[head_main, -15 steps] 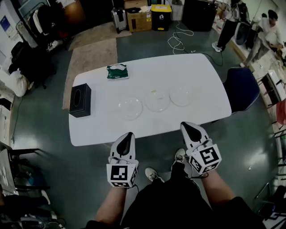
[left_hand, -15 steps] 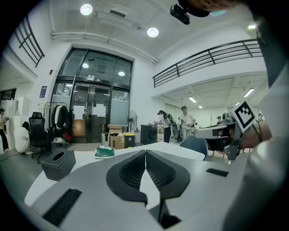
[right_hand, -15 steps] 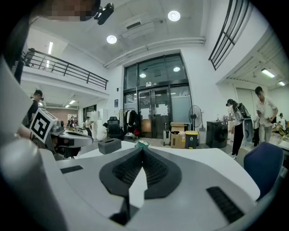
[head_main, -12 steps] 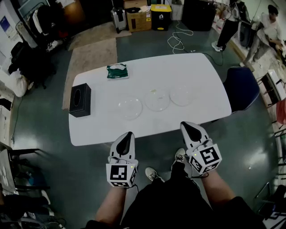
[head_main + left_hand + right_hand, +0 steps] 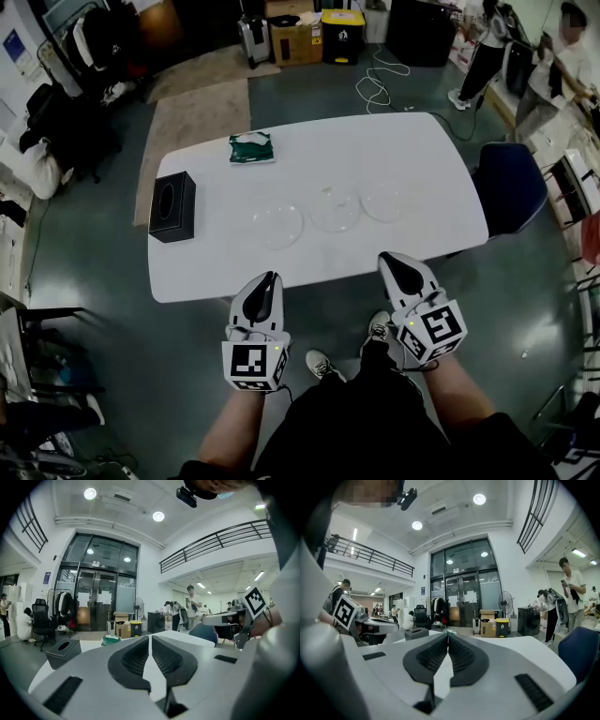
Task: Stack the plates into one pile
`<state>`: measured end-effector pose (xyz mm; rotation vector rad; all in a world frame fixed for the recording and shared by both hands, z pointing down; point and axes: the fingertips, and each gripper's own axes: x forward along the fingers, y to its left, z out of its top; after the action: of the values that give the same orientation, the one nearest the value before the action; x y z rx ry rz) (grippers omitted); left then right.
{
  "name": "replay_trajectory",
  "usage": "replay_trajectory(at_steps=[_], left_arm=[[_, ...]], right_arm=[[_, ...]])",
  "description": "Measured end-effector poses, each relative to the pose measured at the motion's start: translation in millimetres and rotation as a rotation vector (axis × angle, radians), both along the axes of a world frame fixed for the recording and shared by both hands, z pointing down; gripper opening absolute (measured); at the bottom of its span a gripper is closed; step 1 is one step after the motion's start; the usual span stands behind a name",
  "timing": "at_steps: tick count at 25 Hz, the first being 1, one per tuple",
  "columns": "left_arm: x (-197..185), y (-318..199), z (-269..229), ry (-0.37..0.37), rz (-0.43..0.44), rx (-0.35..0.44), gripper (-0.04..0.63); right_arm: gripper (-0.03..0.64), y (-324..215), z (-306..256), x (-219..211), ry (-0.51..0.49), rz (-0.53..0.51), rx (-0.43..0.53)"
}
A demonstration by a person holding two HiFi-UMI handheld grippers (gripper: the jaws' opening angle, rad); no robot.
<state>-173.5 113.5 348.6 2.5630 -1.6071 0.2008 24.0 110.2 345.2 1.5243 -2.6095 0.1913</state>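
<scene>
Your left gripper (image 5: 271, 279) and right gripper (image 5: 385, 260) hover short of the desk (image 5: 403, 150), jaws closed and empty, seemingly poised to start. Three plates (image 5: 335, 210) lie unstacked in a row.

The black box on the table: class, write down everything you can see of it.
The black box is a rectangular block, matt and dark all over, with an oval opening in its top; nothing shows coming out of it. It stands flat on the white table near its left end in the head view, close to the edge. Nothing else touches it: the green packet and the nearest plate lie apart from it.
</scene>
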Motion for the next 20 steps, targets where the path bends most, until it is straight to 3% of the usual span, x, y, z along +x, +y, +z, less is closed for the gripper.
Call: replay_trajectory(at_steps=[8, 9, 12, 20], left_arm=[[-10, -6, -4, -0.002, -0.035, 0.005, 0.026], [-11, -7, -5, -0.002, -0.043, 0.006, 0.037], [-10, -13, -5, -0.002, -0.07, 0.004, 0.186], [0, -25, -6, -0.011, -0.159, 0.002, 0.212]], right_arm=[[0.039, -15, -6, -20, -0.003, -0.071, 0.009], [0.066, -17, -8, -23, -0.002, -0.089, 0.013], [0.172, -27, -11, -31, 0.013, -0.15, 0.026], [0.199, -57, -15, -33, 0.018, -0.256, 0.041]])
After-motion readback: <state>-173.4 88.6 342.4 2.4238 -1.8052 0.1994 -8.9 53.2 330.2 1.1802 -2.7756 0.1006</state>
